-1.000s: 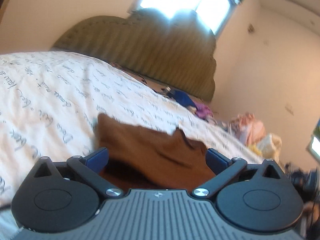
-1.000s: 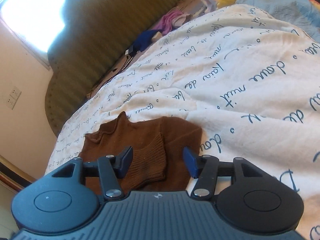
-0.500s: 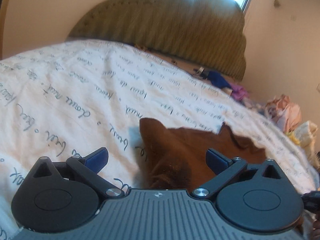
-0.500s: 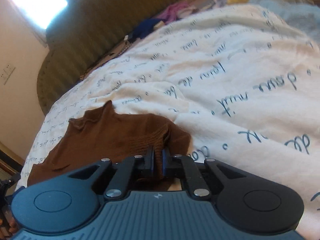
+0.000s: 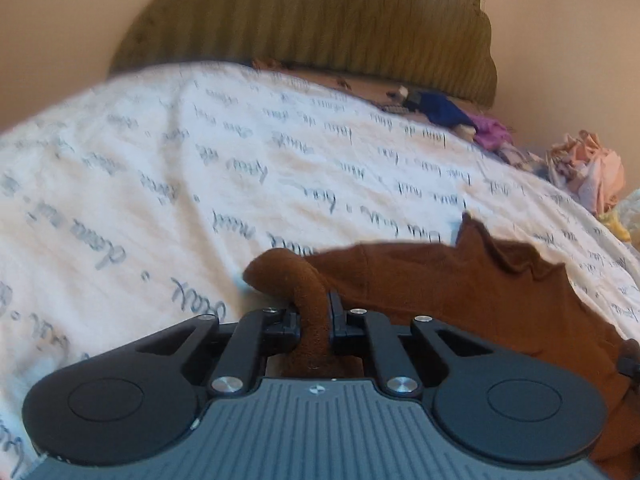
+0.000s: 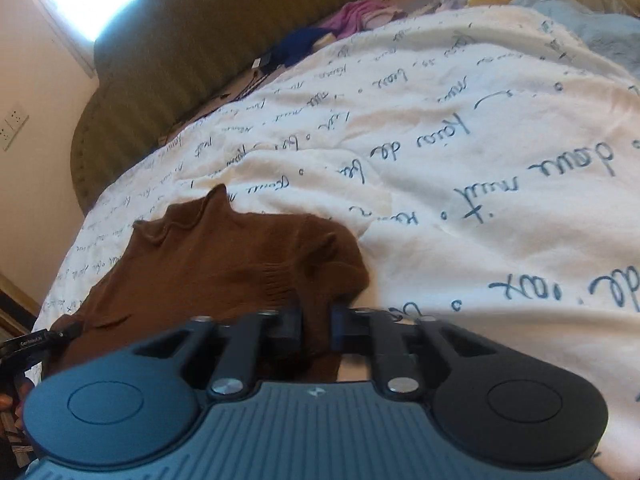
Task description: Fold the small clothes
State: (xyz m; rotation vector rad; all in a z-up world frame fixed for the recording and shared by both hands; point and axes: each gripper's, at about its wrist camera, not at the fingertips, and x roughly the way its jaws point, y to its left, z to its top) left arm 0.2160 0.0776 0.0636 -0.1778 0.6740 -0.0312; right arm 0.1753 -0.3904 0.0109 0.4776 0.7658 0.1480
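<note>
Garment (image 5: 460, 280): spread flat on the blanket (image 5: 200, 168), near its close edge.
Left gripper (image 5: 316, 312): placed at the garment's left end, a rolled fold of cloth being clamped between the jaws.
Right gripper (image 6: 316, 320): placed at the garment's right end (the opposite side), cloth likewise pinched between the jaws.
Headboard (image 5: 320, 24): set behind the blanket, against the wall.
Loose clothes (image 5: 452, 110): scattered between blanket and headboard, toward the right.
Clothes heap (image 5: 588, 172): piled beyond the blanket's right edge.
</note>
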